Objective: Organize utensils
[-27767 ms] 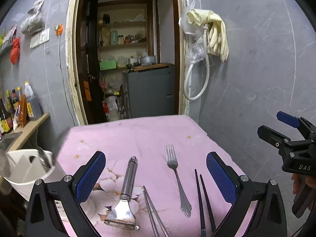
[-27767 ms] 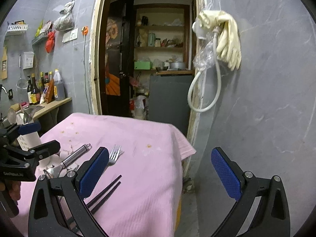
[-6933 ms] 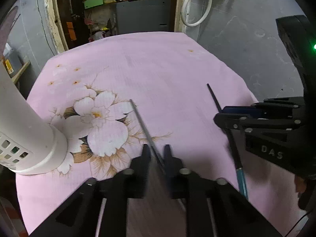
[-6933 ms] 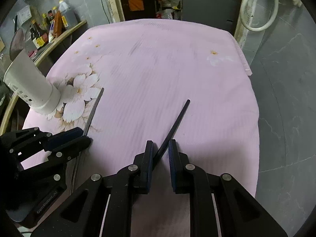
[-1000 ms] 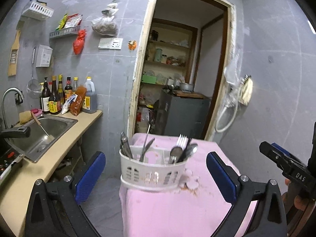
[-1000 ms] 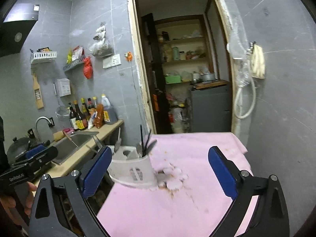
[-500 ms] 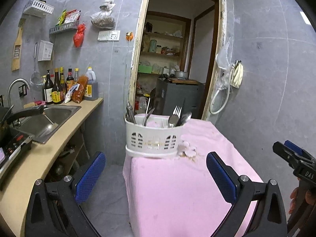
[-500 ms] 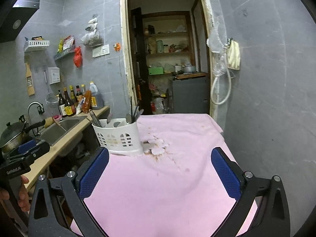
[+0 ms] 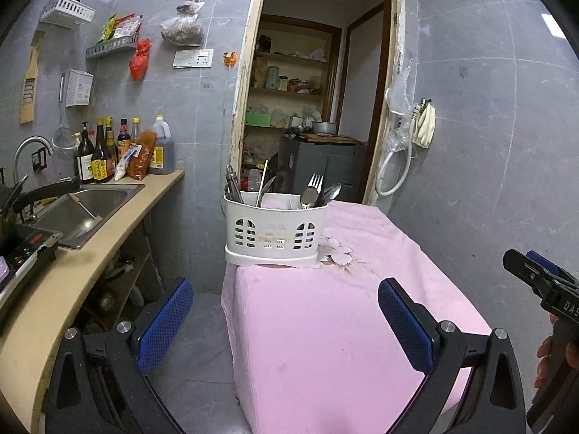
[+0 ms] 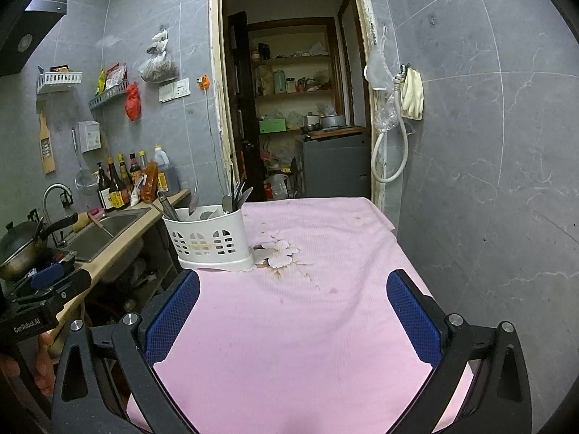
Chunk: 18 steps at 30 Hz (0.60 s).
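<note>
A white slotted utensil caddy stands at the left corner of the pink-clothed table; it also shows in the right wrist view. A fork, spoons, a peeler, tongs and black chopsticks stand upright in it. My left gripper is open and empty, held back from the table's near edge. My right gripper is open and empty above the cloth. No utensil lies on the cloth.
A counter with a steel sink, bottles and a wok runs along the left. A doorway to a pantry is behind the table. A grey tiled wall stands close on the right.
Both grippers have drawn back and a little lower from the caddy, so it looks smaller and more of the pink cloth shows. Both stay open and empty.
</note>
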Available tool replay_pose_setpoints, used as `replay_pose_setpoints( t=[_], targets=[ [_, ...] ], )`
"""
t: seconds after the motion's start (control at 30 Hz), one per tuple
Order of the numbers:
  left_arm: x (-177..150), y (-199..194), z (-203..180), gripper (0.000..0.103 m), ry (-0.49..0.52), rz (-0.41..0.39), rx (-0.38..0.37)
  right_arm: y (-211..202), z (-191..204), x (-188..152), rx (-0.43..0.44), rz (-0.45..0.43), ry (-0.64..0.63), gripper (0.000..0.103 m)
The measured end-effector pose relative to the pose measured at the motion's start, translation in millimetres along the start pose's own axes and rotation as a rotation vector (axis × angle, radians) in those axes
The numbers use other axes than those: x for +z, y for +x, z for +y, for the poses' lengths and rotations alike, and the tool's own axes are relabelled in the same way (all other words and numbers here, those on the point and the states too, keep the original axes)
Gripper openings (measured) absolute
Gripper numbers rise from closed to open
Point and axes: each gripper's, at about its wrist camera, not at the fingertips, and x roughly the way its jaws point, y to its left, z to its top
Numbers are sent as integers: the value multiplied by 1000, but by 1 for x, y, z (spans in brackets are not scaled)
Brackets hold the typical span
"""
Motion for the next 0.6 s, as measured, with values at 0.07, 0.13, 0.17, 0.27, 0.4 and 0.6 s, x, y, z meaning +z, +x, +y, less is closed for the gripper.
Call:
replay_pose_setpoints(
  t=[0.07,0.13,0.17,0.27,0.4,0.6],
  targets=[
    [0,1,0,103,1,1,-4,0,0,0,0,0,-1,102],
    [1,2,0,103,2,0,-5,1,0,0,-1,3,1,102],
    [0,2,-1,103,1,1,-4,2,1,0,-2,4,2,102],
    [0,2,-1,103,2,3,-5,2,2,-1,-3,4,1,102],
    [1,4,-3,103,5,4,-5,2,1,-1,-2,5,1,102],
    [1,4,-3,103,2,4,-5,5,3,-2,-1,9,-1,102]
  ],
)
